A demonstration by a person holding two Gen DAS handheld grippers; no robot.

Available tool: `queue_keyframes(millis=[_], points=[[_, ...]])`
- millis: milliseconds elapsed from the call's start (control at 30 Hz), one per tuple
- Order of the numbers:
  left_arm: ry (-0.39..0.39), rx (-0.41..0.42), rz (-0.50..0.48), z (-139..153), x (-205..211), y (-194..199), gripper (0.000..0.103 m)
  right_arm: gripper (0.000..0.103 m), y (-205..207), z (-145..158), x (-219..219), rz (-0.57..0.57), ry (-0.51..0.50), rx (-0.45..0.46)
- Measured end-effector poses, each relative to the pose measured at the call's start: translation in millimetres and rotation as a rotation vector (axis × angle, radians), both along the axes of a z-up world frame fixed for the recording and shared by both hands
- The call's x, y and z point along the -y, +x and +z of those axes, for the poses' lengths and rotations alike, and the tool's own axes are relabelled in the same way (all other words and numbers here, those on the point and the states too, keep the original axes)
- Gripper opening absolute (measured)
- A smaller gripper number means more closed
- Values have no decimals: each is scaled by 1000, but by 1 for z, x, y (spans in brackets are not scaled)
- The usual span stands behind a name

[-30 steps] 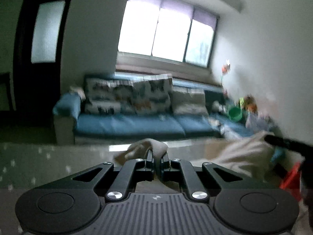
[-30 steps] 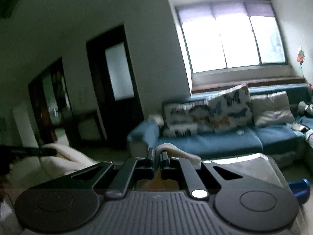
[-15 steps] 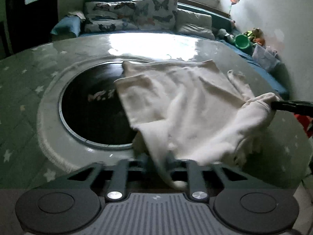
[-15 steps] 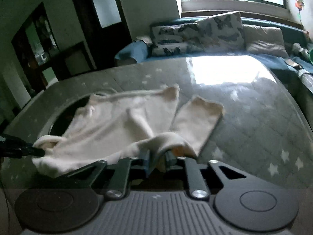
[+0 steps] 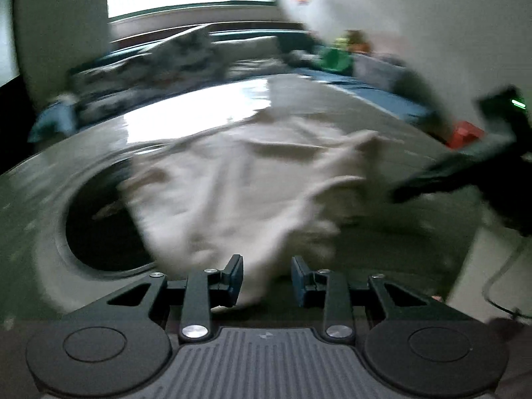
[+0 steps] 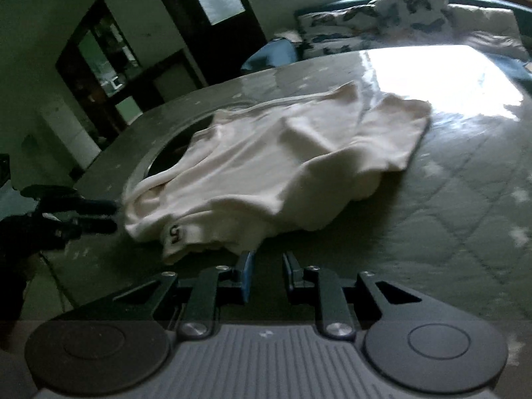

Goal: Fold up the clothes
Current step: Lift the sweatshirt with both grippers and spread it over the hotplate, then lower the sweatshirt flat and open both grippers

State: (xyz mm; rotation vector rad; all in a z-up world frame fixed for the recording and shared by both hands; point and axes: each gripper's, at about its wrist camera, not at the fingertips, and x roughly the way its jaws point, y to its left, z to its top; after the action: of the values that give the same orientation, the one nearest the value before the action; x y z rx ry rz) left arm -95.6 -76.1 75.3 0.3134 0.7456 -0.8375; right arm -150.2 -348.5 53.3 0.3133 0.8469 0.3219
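A cream-white garment (image 6: pixel 282 159) lies crumpled on the grey quilted table (image 6: pixel 465 216), partly over a dark round inset (image 6: pixel 166 159). It has a small dark label near its front hem. My right gripper (image 6: pixel 267 271) is open just in front of the hem, holding nothing. My left gripper (image 5: pixel 267 277) is open with a fold of the garment (image 5: pixel 239 199) lying between its fingers, not gripped. The left wrist view is blurred. Each gripper shows in the other's view: the right gripper (image 5: pixel 465 173) beside the cloth, the left gripper (image 6: pixel 73 212) at the garment's left edge.
A blue sofa (image 6: pixel 399 33) with butterfly cushions stands behind the table under a bright window. Dark doors (image 6: pixel 212 16) are at the back left. Toys and a green tub (image 5: pixel 335 56) sit by the wall at the right. The table's right edge (image 5: pixel 465 266) is near.
Both grippers were shut on the garment, raised then lowered over the table. Now both have opened and let the garment drop onto the table.
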Motion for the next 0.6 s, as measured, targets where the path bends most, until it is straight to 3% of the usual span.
queue_keyframes(millis=[233, 433, 500, 533, 600], points=[[27, -17, -119, -21, 39, -11, 40, 21, 10, -15, -28, 52, -54, 15], [48, -15, -121, -34, 52, -12, 38, 21, 12, -20, -40, 41, -88, 59], [53, -18, -116, -37, 53, -11, 31, 14, 12, -21, -41, 31, -88, 63], [58, -15, -113, -38, 54, -12, 29, 5, 11, -22, -41, 28, -89, 63], [72, -3, -97, -40, 54, -11, 23, 5, 9, -23, -42, 28, -92, 64]])
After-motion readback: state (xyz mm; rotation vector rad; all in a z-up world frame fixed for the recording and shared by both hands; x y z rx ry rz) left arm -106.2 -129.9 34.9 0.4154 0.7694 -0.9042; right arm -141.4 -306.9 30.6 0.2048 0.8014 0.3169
